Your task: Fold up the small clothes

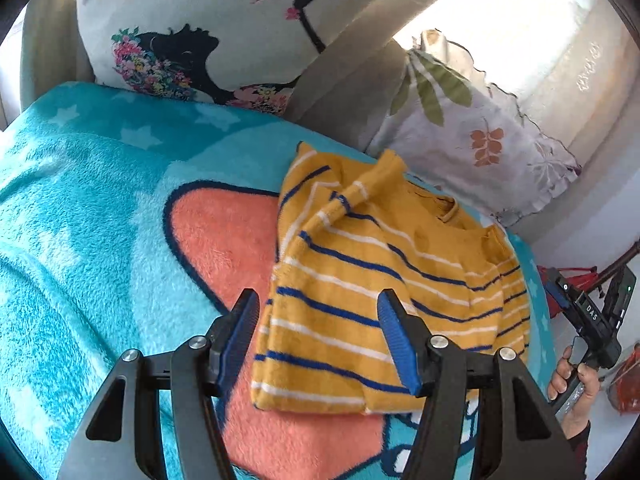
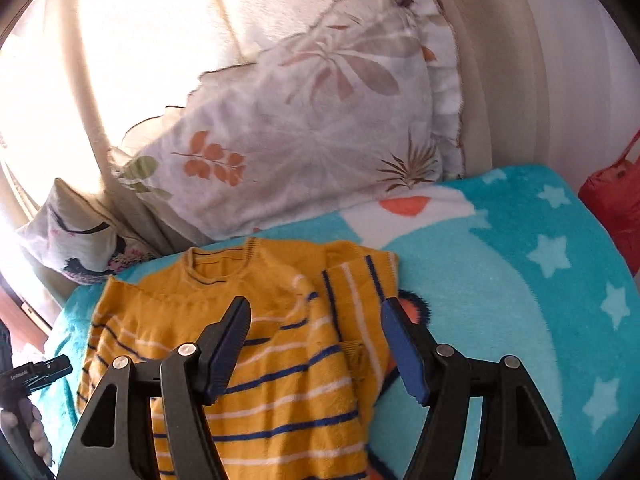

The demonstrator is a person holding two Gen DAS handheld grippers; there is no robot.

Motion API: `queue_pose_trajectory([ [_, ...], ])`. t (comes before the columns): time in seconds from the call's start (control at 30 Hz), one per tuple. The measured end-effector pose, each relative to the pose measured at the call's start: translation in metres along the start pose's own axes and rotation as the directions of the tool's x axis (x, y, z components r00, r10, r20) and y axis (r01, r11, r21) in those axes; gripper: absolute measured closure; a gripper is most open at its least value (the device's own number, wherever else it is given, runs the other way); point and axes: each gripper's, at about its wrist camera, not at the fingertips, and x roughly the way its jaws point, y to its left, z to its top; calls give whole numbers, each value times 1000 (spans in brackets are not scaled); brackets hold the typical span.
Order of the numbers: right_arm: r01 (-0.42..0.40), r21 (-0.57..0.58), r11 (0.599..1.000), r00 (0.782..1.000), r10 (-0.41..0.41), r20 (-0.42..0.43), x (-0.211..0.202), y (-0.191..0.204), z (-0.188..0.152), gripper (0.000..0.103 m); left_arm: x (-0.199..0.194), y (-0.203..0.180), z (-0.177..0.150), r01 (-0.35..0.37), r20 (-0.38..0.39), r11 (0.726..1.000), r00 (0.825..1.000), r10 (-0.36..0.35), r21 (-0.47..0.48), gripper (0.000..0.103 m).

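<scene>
Item one, nearest our lens: the left gripper (image 1: 318, 334), blue-padded jaws standing apart and holding nothing, poised above the lower hem of the garment. We read the gap as readiness for a fresh pinch rather than a grip

Item two: the right gripper (image 2: 316, 346), jaws likewise parted and empty, hovering over the garment's side where a sleeve has been turned inward

Item three: the yellow striped sweater (image 1: 384, 288), the piece being folded. It lies on the blanket, collar toward the pillows, hem toward us. One sleeve (image 1: 352, 196) rests bunched across the upper body, and both side edges appear turned in; we judge the side folds largely made and the crosswise fold outstanding, though the far edge is partly hidden behind the fingers and we cannot be sure how flat it lies

Item four: teal star blanket (image 1: 80, 208), spread as the working surface, soft enough to keep the knit from sliding

Item five: leaf-print pillow (image 2: 304, 128) and floral silhouette pillow (image 1: 208, 32), propped behind, clear of the work

Item six: a hand (image 1: 576, 384) grasping the other gripper's handle, at the view's edge
</scene>
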Motion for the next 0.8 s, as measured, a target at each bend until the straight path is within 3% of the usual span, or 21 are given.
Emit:
queue_pose_trajectory([
  [0.13, -91, -64, 994, 992, 84, -95, 13, 31, -25, 30, 14, -26, -22, -40, -25, 995, 999, 42, 94, 39],
  [0.23, -76, -80, 994, 984, 61, -170, 29, 36, -49, 30, 41, -25, -35, -110, -115, 988, 986, 123, 112, 39],
  [0.33, -38, -62, 997, 975, 23, -222, 39, 22, -66, 32, 41, -26, -42, -167, -81, 970, 980, 184, 179, 39],
  [0.57, 2, -62, 998, 988, -11, -154, 11, 10, -69, 32, -4, -14, -44, -115, 34, 988, 993, 112, 102, 39],
  [0.8, 33, -78, 996, 999, -36, -38, -8, 27, -72, 32, -1, 5, -51, -85, 85, 996, 993, 83, 28, 39],
])
